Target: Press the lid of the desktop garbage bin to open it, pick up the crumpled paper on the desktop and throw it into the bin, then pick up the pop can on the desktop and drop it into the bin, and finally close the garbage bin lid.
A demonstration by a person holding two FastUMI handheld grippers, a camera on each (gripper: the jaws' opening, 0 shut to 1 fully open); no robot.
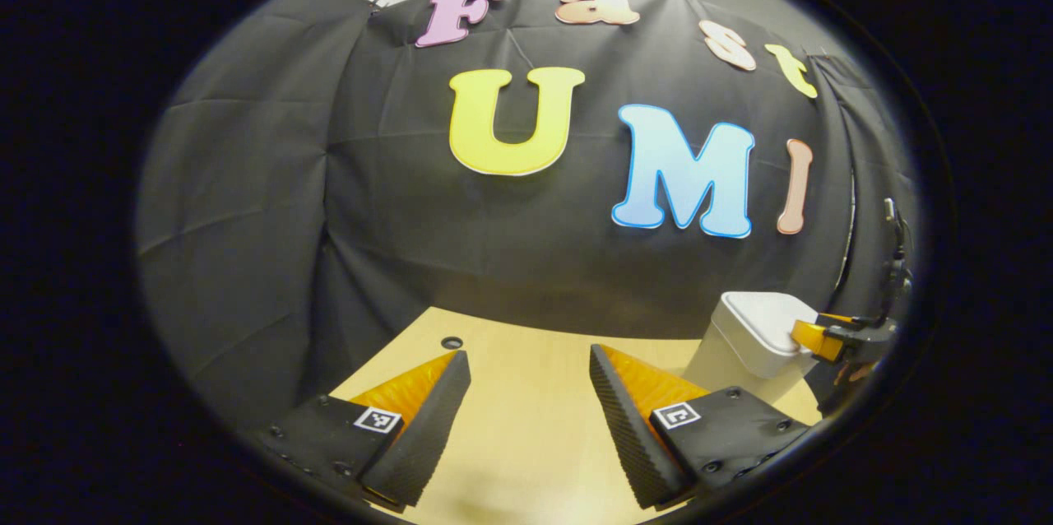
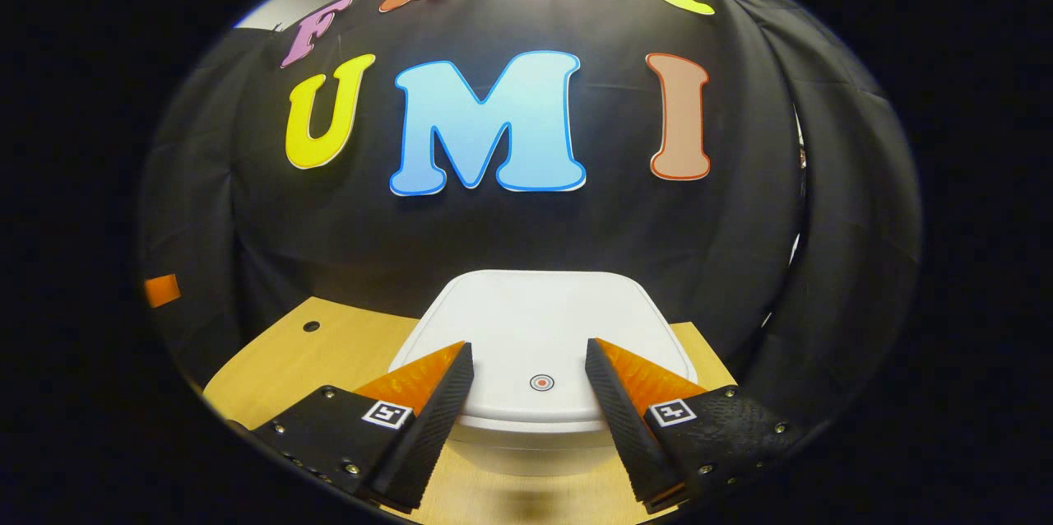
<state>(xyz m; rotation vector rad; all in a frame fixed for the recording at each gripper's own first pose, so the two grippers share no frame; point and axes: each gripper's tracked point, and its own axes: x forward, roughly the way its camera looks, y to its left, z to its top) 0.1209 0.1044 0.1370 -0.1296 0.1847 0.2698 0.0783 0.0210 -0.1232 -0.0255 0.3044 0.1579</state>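
right gripper view: right gripper [image 2: 526, 360] poised above the near edge of the bin [image 2: 526, 434], fingers [image 2: 436, 410] spread wide apart, nothing between them, not touching the lid [image 2: 539, 327]. lid shut, flat and white, with a small round red-ringed button [image 2: 541, 383] near its front edge, seen in the gap between the two fingers. bin standing upright on the wooden bench [image 2: 329, 352], close to the black cloth wall [image 2: 724, 245] behind. small dark round hole [image 2: 311, 327] in the bench to the left of the bin, well apart from it. small orange patch [image 2: 162, 290] at the far left edge, too blurred to identify.

left gripper view: left gripper [image 1: 526, 369] held over bare bench [image 1: 526, 426], fingers [image 1: 428, 418] likewise wide open and holding nothing. same bin [image 1: 740, 344] at the right, beyond the right-hand finger, lid closed. right gripper [image 1: 831, 336] visible at the far right edge, just over the bin's lid; contact with the lid not determinable from this angle. dark round hole [image 1: 452, 342] in the bench just ahead of the left-hand finger's tip. black cloth wall [image 1: 329, 220] behind the bench.
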